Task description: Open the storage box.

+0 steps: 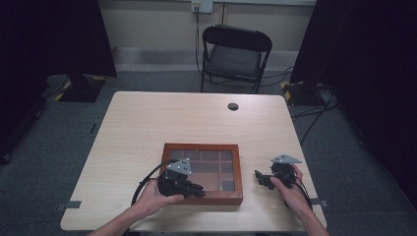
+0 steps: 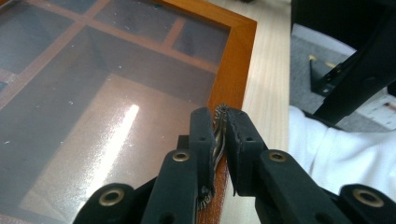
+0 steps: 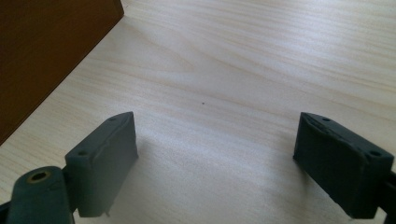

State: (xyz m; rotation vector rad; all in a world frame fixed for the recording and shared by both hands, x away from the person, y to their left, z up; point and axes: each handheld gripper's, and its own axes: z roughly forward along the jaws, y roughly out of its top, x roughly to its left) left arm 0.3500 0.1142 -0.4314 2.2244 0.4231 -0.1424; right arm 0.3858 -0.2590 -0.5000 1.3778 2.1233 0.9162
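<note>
A wooden box (image 1: 202, 173) is sitting on the table (image 1: 147, 128) near the front edge, approx. centre, w/ a glass lid framed in reddish-brown wood. Through the glass, dividers are showing several compartments, small ones along the far side and a bigger one nearer; contents can't be made out thru the glare, and they're looking bare in the left gripper view. The lid frame is looking glossy orange-brown, the glass dusty w/ a bright streak of reflected light. The left tool (image 2: 219, 122) is sitting at the box's front rim, jaws nearly together and pinching a small ridged metal clasp (image 2: 219, 133) on the frame edge. The left hand (image 1: 160, 195) is resting over the front-left corner of the box. The right tool (image 3: 215, 163) is hovering over bare table just right of the box, jaws standing wide w/ nothing between them; the box's side wall is showing at upper left in the right gripper view. The right hand (image 1: 290, 189) is well apart from the box.
</note>
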